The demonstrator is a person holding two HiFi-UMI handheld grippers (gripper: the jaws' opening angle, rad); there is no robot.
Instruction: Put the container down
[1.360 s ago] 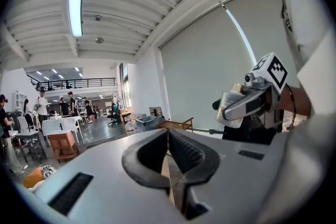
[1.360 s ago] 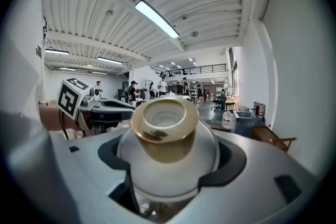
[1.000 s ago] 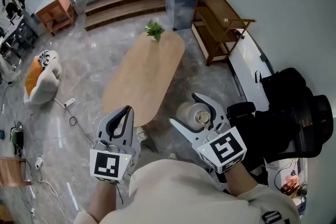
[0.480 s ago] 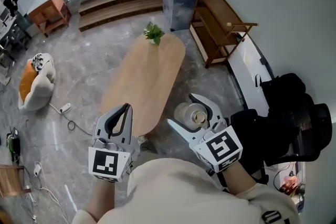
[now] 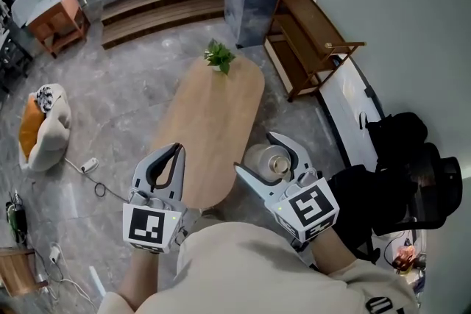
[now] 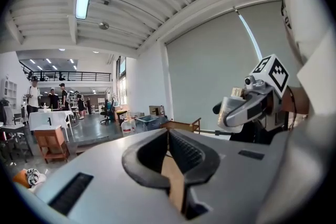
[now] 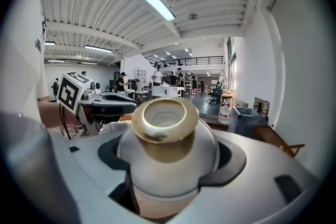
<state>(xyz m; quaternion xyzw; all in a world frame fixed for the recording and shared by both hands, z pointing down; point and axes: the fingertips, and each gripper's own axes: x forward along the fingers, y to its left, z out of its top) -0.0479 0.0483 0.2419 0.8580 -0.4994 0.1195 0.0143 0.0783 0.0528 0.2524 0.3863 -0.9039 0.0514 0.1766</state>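
- Holding anything, right gripper?
- Clamped on the container, up in the air beside the oval table's near end. Left gripper: jaws together, empty.

Held container nearer the table

Left gripper, jaws pressed together, empty, right gripper up to its right clamping a pale container, people far left.

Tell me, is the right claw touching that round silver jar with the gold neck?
Touching. In the right gripper view, the right gripper clamps both sides of the round silver container.
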